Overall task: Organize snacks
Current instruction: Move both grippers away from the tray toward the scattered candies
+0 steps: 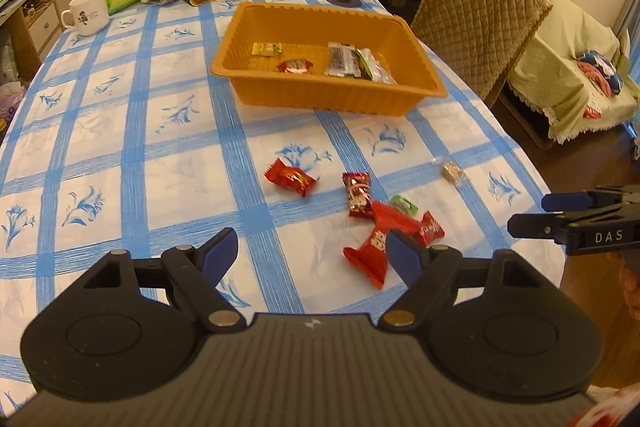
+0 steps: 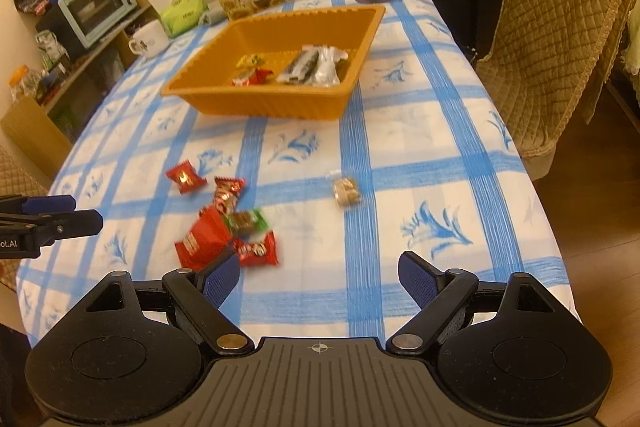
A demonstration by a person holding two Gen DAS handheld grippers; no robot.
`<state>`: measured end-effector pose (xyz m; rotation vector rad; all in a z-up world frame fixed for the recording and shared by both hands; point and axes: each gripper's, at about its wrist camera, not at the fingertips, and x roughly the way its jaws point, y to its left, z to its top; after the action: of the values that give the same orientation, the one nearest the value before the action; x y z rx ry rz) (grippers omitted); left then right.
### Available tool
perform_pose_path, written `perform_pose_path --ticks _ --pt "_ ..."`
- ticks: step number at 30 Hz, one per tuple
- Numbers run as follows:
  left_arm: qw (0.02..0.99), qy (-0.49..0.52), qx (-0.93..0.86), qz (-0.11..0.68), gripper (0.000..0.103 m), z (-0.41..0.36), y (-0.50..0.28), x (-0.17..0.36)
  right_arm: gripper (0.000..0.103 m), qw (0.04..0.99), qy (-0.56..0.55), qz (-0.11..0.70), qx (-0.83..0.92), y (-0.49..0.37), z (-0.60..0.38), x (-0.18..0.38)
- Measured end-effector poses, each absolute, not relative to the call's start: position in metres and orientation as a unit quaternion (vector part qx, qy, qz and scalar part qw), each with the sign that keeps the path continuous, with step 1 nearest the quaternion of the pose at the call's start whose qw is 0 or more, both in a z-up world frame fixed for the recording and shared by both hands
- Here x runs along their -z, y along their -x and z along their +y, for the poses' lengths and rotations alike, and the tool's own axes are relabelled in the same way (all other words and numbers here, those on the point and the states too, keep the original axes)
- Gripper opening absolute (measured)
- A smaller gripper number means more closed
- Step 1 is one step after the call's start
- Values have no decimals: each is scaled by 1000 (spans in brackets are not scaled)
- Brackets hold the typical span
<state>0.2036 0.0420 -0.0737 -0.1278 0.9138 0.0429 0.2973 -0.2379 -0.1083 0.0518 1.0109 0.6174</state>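
Left wrist view: the left tongs (image 1: 312, 251) gape wide and empty above overlapping red snacks (image 1: 376, 243) on the bench (image 1: 120, 147); closing there may pinch two.

Right wrist view: the right tongs (image 2: 320, 279) hang wide and empty; the slippery clear-wrapped sweet (image 2: 346, 191) may skid, short of the orange tray (image 2: 256, 103).

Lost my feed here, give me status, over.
Left gripper and right gripper open, empty. Loose snacks on the tablecloth, orange basket part filled. Nothing in the way.
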Motion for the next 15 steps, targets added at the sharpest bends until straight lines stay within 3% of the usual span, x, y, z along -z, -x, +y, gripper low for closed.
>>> perform_pose_path --ticks 15 --pt "889 -16 32 457 64 -2 -222 114 86 822 -10 494 -283 -296 -235 134"
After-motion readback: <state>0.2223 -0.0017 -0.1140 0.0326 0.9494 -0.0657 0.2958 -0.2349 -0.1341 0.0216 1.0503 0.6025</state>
